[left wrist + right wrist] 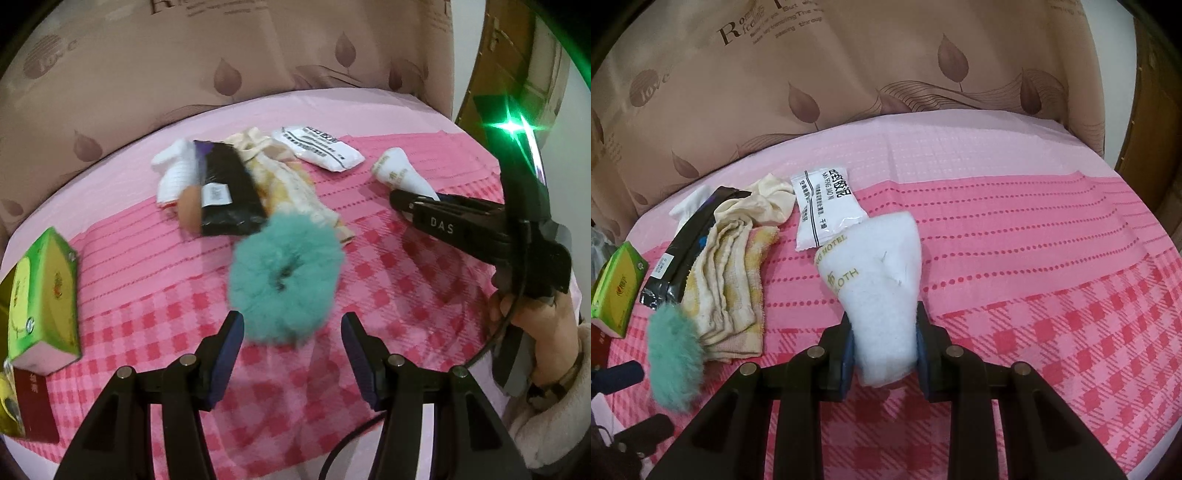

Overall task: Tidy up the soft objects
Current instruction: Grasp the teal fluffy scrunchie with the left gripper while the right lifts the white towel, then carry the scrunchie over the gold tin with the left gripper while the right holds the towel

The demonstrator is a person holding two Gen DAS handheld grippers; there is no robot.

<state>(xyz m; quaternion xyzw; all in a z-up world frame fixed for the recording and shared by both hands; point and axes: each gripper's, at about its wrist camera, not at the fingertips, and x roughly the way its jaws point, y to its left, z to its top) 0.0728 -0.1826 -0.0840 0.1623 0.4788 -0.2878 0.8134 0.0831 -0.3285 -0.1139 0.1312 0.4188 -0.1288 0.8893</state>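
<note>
One teal fluffy scrunchie [286,278] lies on the pink checked cloth [406,280], just ahead of the left tool [291,328], whose fingers stand wide apart and hold nothing. One white rolled hotel cloth [882,291] with gold lettering is pinched between the pads of the right tool [884,350], its far end touching one white sealed packet [823,210]. One black foil pouch [225,192] lies across a heap with one cream and yellow towel [735,291], one white sock [175,166] and one tan rounded sponge [190,208]; the scrunchie touches the heap's near edge. One green tissue box [44,299] sits at the left edge, well apart from the heap. A beige leaf-print curtain [849,74] hangs behind the surface.
</note>
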